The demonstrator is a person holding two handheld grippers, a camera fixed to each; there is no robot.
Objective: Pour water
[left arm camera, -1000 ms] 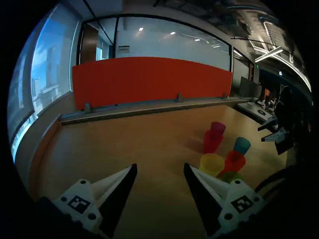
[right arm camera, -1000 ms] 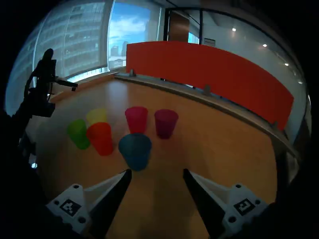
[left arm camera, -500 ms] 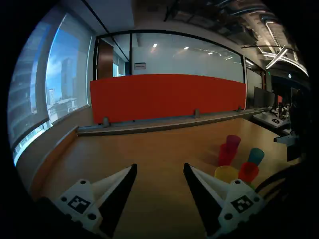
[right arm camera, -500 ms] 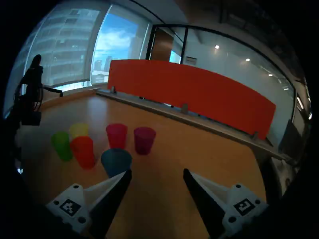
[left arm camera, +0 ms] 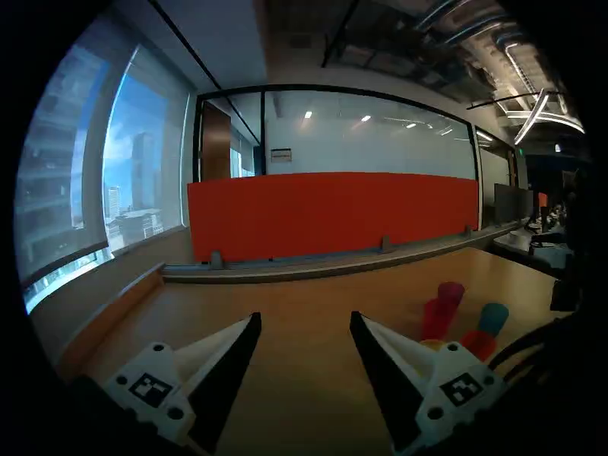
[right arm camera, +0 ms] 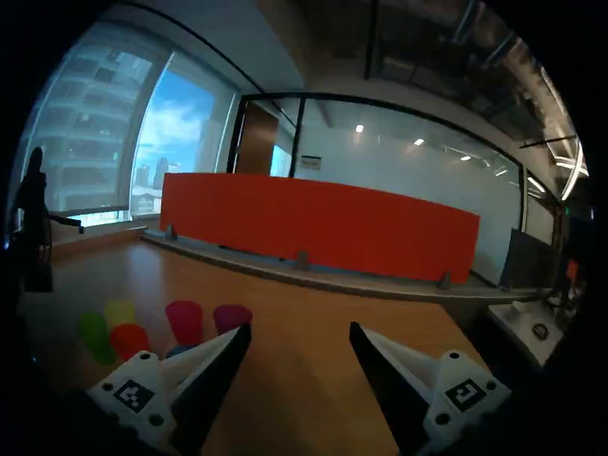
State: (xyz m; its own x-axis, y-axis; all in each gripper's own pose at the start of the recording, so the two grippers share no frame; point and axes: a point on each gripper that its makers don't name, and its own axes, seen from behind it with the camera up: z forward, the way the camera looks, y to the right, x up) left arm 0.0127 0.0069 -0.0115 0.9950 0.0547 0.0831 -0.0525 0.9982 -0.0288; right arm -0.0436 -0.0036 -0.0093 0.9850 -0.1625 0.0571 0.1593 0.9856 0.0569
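In the left gripper view we saw a tall window (left arm camera: 114, 190) at the left, an orange partition (left arm camera: 334, 213) along the far edge of the wooden desk (left arm camera: 304, 296), and a dark monitor (left arm camera: 508, 204) at the right. The left tongs (left arm camera: 304, 334) hung released over bare desk, with nothing between the spread jaws. Their right-hand finger stood in front of the cluster of cups (left arm camera: 460, 319) and hid the nearest ones. Beyond it stood a red cup (left arm camera: 433, 319) with a magenta cup (left arm camera: 451, 291) just behind, then an orange cup (left arm camera: 479, 343) and a teal cup (left arm camera: 493, 318).

In the right gripper view the left tongs were a dark shape at the far left, well apart from the cups. Along the desk, low and left, we counted a green cup (right arm camera: 94, 334), a yellow cup (right arm camera: 119, 311), the orange, the red and the magenta, close together. A sliver of the teal one showed beside the left-hand finger, which covered the rest. The right tongs (right arm camera: 300, 342) were released too, gripping nothing.

All the cups were tinted, translucent and upright, mouths up. We could not tell whether any held water.
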